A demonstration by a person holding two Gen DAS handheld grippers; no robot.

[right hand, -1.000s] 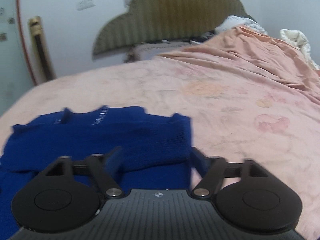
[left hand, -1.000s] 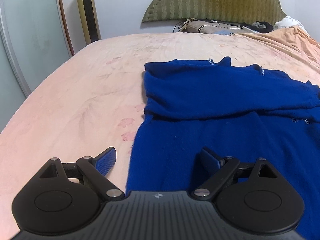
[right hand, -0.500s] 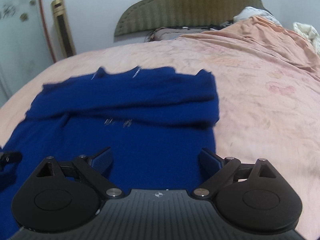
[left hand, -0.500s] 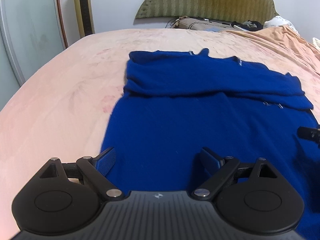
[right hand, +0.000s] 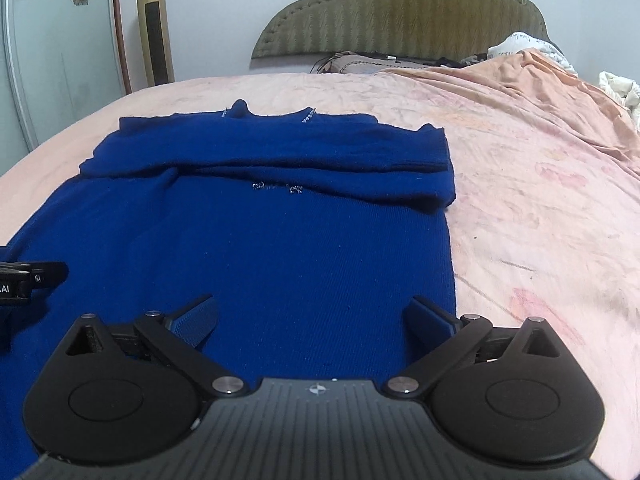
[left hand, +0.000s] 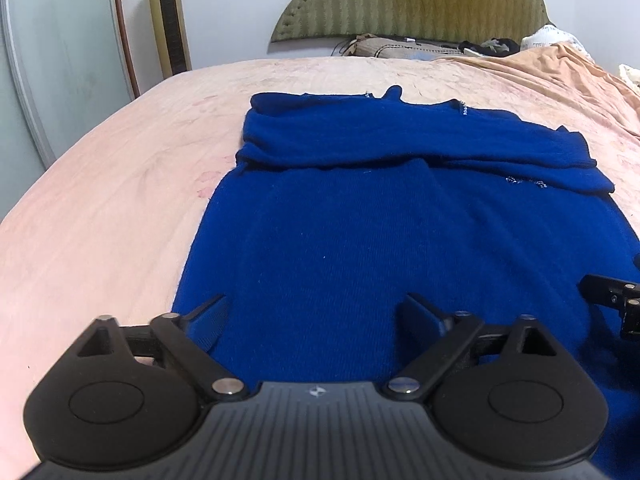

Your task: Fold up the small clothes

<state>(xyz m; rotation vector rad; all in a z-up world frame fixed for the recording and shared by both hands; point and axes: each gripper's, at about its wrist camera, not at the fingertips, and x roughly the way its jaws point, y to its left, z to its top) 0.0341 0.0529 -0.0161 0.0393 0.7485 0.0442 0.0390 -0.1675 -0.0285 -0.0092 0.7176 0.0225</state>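
Matt blue knit sweater [left hand: 360, 240] on soft, faintly wrinkled pink cloth bedspread [left hand: 100, 220].

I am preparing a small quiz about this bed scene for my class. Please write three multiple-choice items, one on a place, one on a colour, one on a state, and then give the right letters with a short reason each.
1. Where does the tall gold appliance stand?
A. on the bed
B. by the wall, left of the headboard
C. on the sweater

2. What colour is the sweater?
A. deep blue
B. red
C. white

3. How do the sweater's sleeves lie?
A. spread out to both sides
C. hanging off the bed
B. folded across the upper part of the body

Key: 1 B, it stands upright against the wall beyond the bed's far left corner. 2 A, the whole knit is deep blue. 3 B, a thick folded band of sleeve crosses the chest from edge to edge.
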